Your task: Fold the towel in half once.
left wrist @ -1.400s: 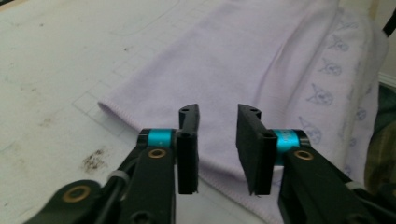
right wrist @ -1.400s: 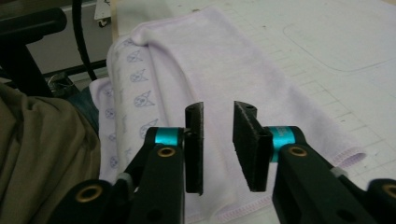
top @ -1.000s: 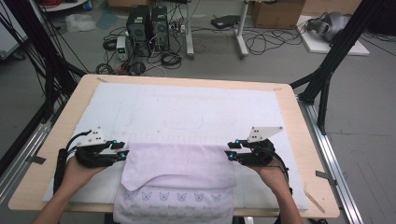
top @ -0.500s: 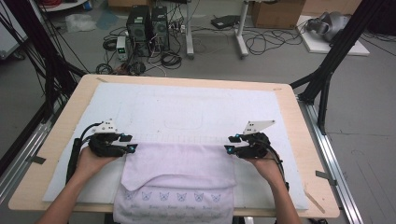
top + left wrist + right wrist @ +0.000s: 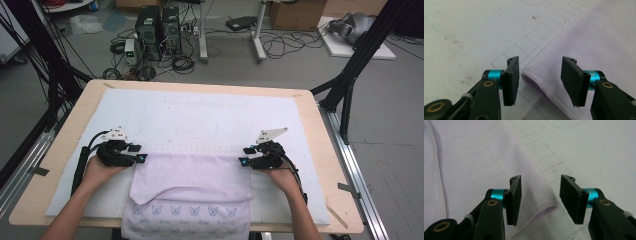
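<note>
Step in hand, as judged: folding the pale lilac terry towel with a row of small blue cat-face prints (image 5: 190, 185). The towel lies on the white mat with faint printed outlines (image 5: 210, 115) that covers the light wooden counter (image 5: 325, 150). It sits at the middle of the counter's near edge, and its printed end hangs over that edge. 1 layer already lies folded over the other, with the fold's far edge running straight between the 2 grippers.

Left tongs (image 5: 537, 80): jaws wide apart, gripping nothing. In the left gripper view the towel's far left corner with its stitched hem (image 5: 541, 91) lies on the mat between and below the jaws. Right tongs (image 5: 540, 198): jaws equally wide, empty, with the towel's far right corner (image 5: 544, 210) under the gap. In the high view the left tongs (image 5: 141, 158) and right tongs (image 5: 242, 161) sit at those 2 corners, hands resting low on the mat.

Judgement: both corners look set down and let go. The next move probably calls for picking fresh grip points, likely 1 side edge, closing both tongs through all layers, and carrying that edge across evenly so the hems line up.
</note>
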{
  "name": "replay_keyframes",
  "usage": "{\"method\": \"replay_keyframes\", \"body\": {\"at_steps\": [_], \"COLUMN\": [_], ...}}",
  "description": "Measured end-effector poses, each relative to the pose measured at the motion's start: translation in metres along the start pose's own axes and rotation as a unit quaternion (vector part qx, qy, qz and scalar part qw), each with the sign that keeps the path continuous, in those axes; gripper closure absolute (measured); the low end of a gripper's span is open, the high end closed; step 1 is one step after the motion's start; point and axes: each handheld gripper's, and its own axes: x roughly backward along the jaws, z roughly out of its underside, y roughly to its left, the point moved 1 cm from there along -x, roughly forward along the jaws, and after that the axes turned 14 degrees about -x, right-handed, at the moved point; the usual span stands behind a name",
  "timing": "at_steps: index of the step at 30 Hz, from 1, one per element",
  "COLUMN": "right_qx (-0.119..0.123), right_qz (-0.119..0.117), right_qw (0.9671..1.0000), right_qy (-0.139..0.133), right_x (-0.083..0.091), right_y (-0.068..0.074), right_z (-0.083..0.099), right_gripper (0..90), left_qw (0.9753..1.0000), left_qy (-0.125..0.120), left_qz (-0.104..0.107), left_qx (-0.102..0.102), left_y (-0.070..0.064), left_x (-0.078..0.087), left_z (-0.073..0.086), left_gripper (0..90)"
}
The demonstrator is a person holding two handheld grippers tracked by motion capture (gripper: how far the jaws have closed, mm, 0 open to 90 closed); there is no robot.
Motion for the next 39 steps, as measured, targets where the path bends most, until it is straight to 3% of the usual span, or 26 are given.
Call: {"method": "replay_keyframes", "body": {"at_steps": [2,5,7,10,14,18,21,24,26,31,33,35,37,39], "right_qx": [0.002,-0.006,-0.006,0.012,0.019,0.024,0.027,0.029,0.026,0.03,0.029,0.025,0.004,0.001], "right_qz": [0.001,-0.006,-0.01,-0.025,-0.016,0.008,0.032,0.061,0.068,0.096,0.099,0.101,0.091,0.093], "right_qw": [0.9999,0.9997,0.9998,0.9992,0.9992,0.9997,0.9991,0.9974,0.9967,0.9935,0.993,0.9927,0.9942,0.9944], "right_qy": [0.014,0.023,0.019,0.029,0.032,0.007,-0.008,-0.024,-0.036,-0.053,-0.057,-0.062,-0.057,-0.05], "right_x": [-0.004,-0.011,-0.012,-0.014,-0.012,-0.002,0.008,0.021,0.031,0.054,0.055,0.051,0.042,0.036], "right_y": [0.0,-0.002,0.0,0.004,0.002,-0.001,-0.008,-0.017,-0.022,-0.032,-0.036,-0.04,-0.047,-0.049], "right_z": [0.002,0.005,0.006,0.005,-0.001,-0.023,-0.047,-0.073,-0.089,-0.133,-0.142,-0.143,-0.137,-0.128], "right_gripper": [51.7,54.2,64.4,79.8,83.8,84.6,84.9,86.2,86.3,86.2,85.1,74.7,68.6,66.5], "left_qw": [0.9999,0.9998,0.9997,0.9995,0.9993,0.999,0.998,0.9962,0.9948,0.9905,0.9897,0.9882,0.9891,0.9902], "left_qy": [0.013,0.018,0.016,0.016,0.015,0.005,-0.003,-0.009,-0.006,-0.025,-0.021,0.001,0.002,-0.004], "left_qz": [0.007,-0.006,0.002,-0.001,-0.02,-0.042,-0.064,-0.086,-0.099,-0.132,-0.14,-0.153,-0.148,-0.139], "left_qx": [0.0,-0.009,-0.016,-0.027,-0.028,-0.012,-0.002,-0.011,-0.024,-0.029,-0.023,-0.008,0.003,0.013], "left_y": [0.0,-0.001,-0.003,-0.005,0.0,0.015,0.034,0.049,0.059,0.081,0.087,0.091,0.093,0.092], "left_x": [-0.003,-0.003,-0.003,-0.003,-0.002,0.0,0.006,0.013,0.017,0.027,0.024,0.017,0.014,0.014], "left_z": [0.002,0.001,0.0,-0.003,-0.009,-0.023,-0.043,-0.073,-0.094,-0.134,-0.138,-0.132,-0.119,-0.104], "left_gripper": [49.6,57.9,70.1,79.8,85.1,85.4,85.5,85.5,85.5,85.5,83.3,66.8,62.9,61.7]}}
